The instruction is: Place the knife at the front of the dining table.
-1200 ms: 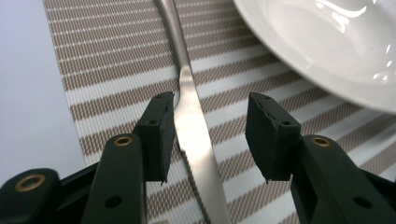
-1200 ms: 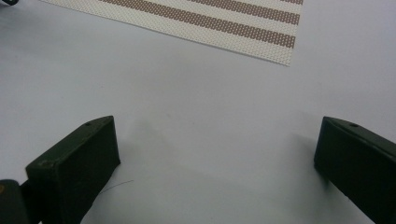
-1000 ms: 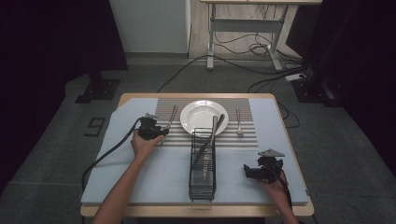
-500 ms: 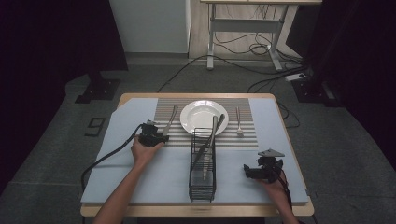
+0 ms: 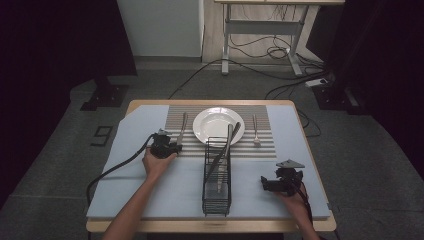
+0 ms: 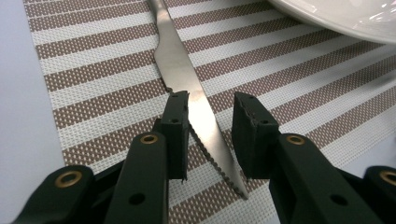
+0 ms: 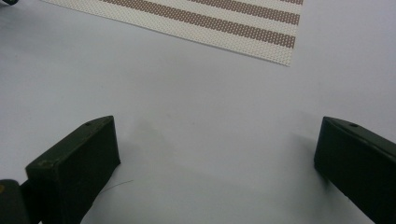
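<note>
Left tongs (image 6: pixel 210 116) have been closing astride the knife (image 6: pixel 187 88), not yet gripping; center before pinching. Right tongs (image 7: pixel 215 163) wide.

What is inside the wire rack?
In the high view, the rack holds one long dark-handled utensil, leaning with its handle over the plate. Its lower end, behind the wires, is too blurred to identify.

One sign can be read: a large digit "9", on a dark mat (image 5: pixel 102 135) lying on the floor left of the worktop (image 5: pixel 150 107). Nothing else bears lettering.
</note>
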### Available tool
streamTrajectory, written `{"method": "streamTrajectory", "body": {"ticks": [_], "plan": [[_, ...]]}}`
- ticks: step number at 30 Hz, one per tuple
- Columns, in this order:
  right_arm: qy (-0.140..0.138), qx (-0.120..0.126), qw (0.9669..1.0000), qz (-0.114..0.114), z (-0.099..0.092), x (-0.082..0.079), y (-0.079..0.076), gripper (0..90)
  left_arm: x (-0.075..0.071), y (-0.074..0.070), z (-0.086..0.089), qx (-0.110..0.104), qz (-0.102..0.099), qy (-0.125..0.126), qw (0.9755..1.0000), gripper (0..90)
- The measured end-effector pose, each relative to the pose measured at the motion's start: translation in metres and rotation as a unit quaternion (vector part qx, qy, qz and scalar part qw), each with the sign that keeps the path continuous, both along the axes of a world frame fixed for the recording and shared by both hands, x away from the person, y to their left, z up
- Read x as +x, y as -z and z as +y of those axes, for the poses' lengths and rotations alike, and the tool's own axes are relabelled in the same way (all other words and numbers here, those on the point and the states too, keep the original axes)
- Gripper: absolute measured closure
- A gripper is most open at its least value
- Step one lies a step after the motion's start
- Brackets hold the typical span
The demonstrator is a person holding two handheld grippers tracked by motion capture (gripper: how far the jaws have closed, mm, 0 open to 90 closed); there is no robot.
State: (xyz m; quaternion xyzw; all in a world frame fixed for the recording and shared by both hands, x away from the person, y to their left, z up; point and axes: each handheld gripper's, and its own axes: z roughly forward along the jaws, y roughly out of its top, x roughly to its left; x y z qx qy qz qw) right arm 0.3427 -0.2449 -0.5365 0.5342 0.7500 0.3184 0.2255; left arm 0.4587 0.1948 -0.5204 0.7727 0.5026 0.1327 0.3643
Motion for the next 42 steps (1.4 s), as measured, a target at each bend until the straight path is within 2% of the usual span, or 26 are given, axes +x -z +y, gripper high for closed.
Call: {"method": "streamTrajectory", "body": {"ticks": [4,18,31,34,39,42], "plan": [[0.000,0.000,1.0000,0.000,0.000,0.000,0.000,0.0,0.001,0.001,0.000,0.001,-0.005,-0.004,1.0000,71.4],[0.000,0.000,1.0000,0.000,0.000,0.000,0.000,0.0,0.003,0.004,-0.002,0.000,-0.020,-0.011,0.9997,72.0],[0.000,0.000,1.0000,0.000,0.000,0.000,0.000,0.0,0.013,0.005,-0.001,-0.020,-0.014,-0.021,0.9995,72.0],[0.000,0.000,1.0000,0.000,0.000,0.000,0.000,0.0,0.012,0.005,-0.001,-0.023,-0.016,-0.015,0.9995,68.5],[0.000,0.000,1.0000,0.000,0.000,0.000,0.000,0.0,-0.001,-0.006,0.002,-0.030,-0.045,0.002,0.9986,57.8],[0.000,0.001,1.0000,0.000,0.000,0.000,0.000,0.0,-0.010,-0.011,0.004,-0.020,-0.051,0.018,0.9983,50.4]]}}
